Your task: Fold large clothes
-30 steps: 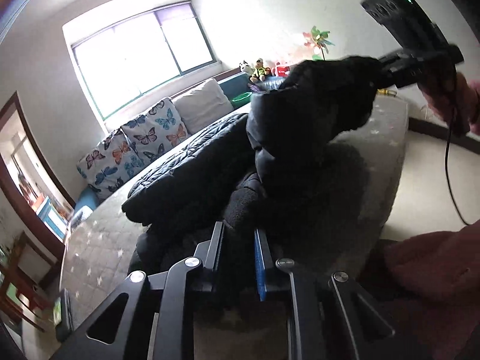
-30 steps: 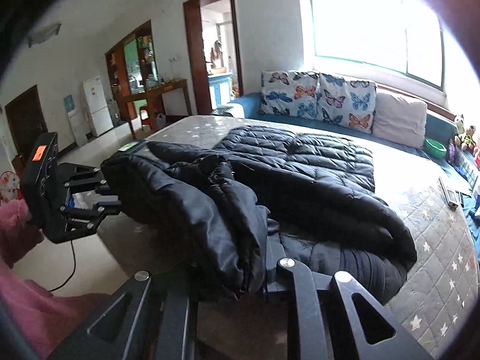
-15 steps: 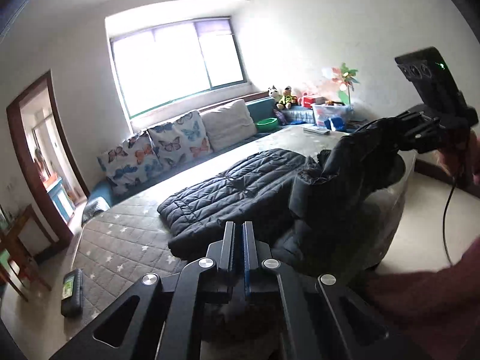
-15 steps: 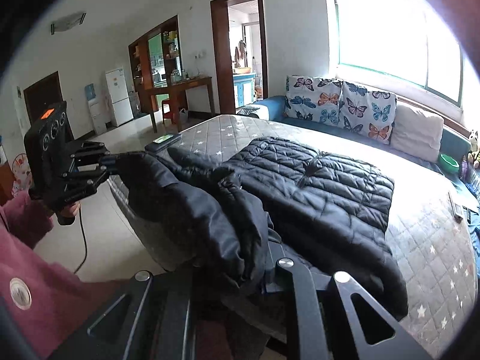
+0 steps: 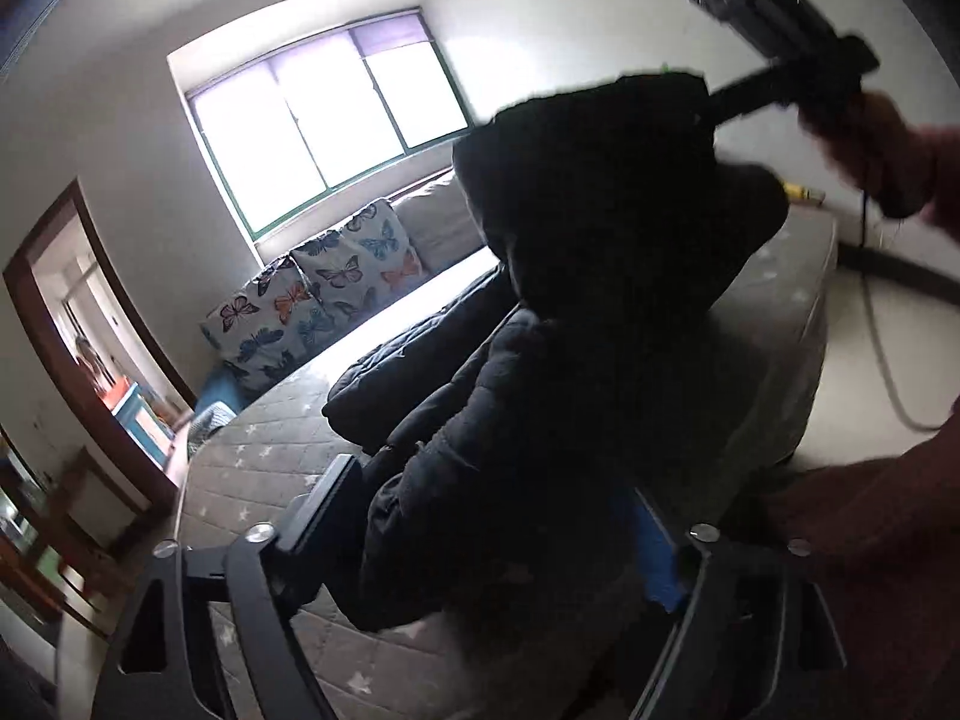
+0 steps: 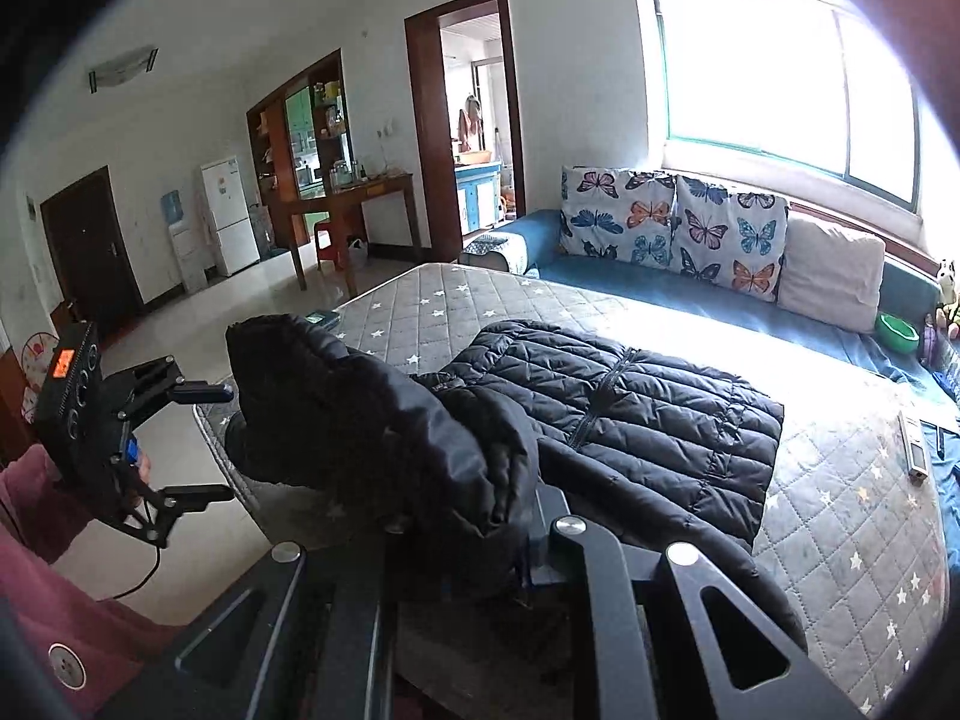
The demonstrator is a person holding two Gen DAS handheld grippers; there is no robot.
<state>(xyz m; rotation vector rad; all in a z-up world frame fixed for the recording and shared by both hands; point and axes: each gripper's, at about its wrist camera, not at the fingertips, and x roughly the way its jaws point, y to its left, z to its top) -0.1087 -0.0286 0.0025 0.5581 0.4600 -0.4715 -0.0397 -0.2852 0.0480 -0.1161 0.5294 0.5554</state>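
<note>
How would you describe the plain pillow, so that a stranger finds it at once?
Look under the big window, along the blue sofa. Three pillows lean there in a row. The plain pillow is the cream one farthest from the doorway; the other two carry butterfly prints.

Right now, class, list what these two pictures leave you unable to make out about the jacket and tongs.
- Right wrist view: right tongs' fingertips, buried under a fold of the black jacket.
- Left wrist view: the jacket's folds, a dark backlit blur that also hides the mattress's middle.
- Right wrist view: small device on the mattress, too small to identify.
</note>
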